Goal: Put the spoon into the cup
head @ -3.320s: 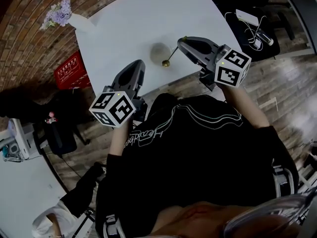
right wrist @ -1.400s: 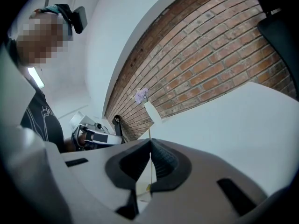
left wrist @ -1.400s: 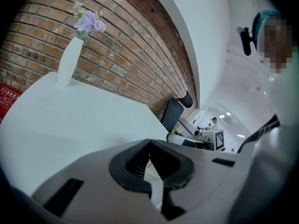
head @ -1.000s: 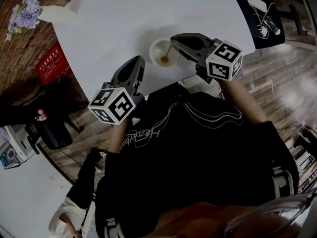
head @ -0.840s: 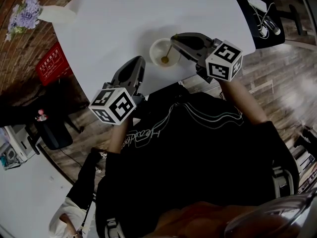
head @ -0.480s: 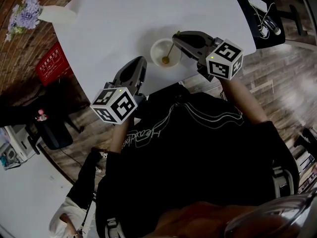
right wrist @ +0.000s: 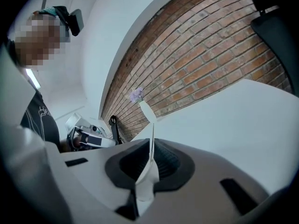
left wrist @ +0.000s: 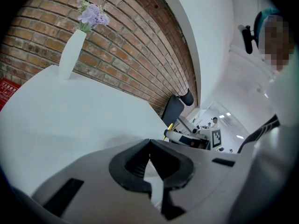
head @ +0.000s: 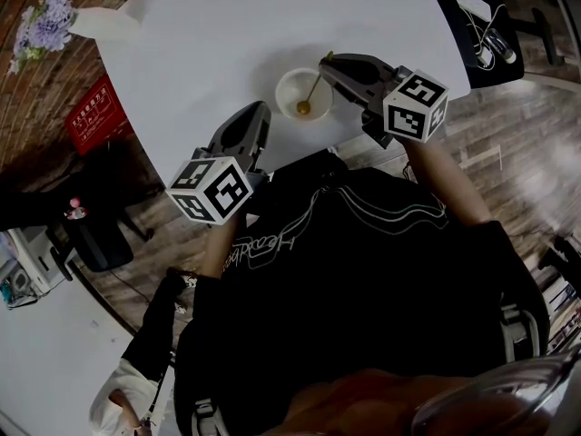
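Looking down from my head, the slim gold metal spoon (head: 311, 87) stands slanted in the round white cup (head: 287, 82) by the near edge of the white table (head: 227, 34). Its bowl is down inside and its handle leans right, up to my right tongs (head: 325, 62), which pinch its top end. The right gripper view shows only a hairline slit, no spoon. The left gripper view shows a yellow tip poking past those jaws. My left tongs (head: 257, 109), pressed together and empty, point away from me, left of the cup.
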Demonstrator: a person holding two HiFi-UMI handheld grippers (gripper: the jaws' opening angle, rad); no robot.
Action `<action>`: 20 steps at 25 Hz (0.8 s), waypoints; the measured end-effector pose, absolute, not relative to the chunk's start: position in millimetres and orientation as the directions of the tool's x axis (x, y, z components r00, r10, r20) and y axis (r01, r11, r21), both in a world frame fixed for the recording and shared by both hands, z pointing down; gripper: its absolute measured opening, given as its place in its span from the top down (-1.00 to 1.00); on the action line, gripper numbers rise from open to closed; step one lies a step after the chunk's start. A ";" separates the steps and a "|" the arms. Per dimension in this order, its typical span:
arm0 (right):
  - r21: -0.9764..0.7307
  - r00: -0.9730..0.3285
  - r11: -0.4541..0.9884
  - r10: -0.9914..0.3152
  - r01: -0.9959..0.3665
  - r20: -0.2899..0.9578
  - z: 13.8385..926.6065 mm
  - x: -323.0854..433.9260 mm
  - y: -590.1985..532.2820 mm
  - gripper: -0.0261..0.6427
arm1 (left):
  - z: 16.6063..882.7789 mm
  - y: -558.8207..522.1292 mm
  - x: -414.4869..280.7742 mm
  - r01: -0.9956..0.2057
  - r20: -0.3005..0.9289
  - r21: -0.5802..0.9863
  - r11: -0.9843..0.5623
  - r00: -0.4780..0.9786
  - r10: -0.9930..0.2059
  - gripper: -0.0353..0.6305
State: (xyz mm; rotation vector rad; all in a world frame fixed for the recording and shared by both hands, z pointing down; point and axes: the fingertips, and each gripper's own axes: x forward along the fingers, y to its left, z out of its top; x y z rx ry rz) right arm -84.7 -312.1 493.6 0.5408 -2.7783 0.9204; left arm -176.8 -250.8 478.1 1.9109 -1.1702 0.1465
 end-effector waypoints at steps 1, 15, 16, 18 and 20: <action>-0.544 -0.921 0.744 -0.287 -0.388 0.264 493.3 -84.4 -312.4 0.92 | 478.3 -250.4 -176.3 -0.772 0.498 0.609 -0.183 0.552 -0.669 0.88; -0.518 -0.915 0.754 -0.328 -0.404 0.236 476.7 -57.8 -299.6 0.82 | 464.1 -228.8 -156.1 -0.777 0.477 0.596 -0.202 0.545 -0.690 0.88; -0.518 -0.915 0.754 -0.332 -0.404 0.230 472.9 -57.3 -299.1 0.82 | 461.6 -228.7 -156.0 -0.776 0.472 0.595 -0.206 0.546 -0.692 0.88; -0.516 -0.914 0.755 -0.340 -0.405 0.220 464.0 -55.8 -297.2 0.82 | 455.0 -227.7 -154.8 -0.774 0.462 0.595 -0.217 0.550 -0.696 0.88; -0.519 -0.915 0.754 -0.344 -0.402 0.210 454.1 -52.8 -293.0 0.83 | 446.5 -225.1 -151.1 -0.771 0.448 0.593 -0.232 0.555 -0.701 0.88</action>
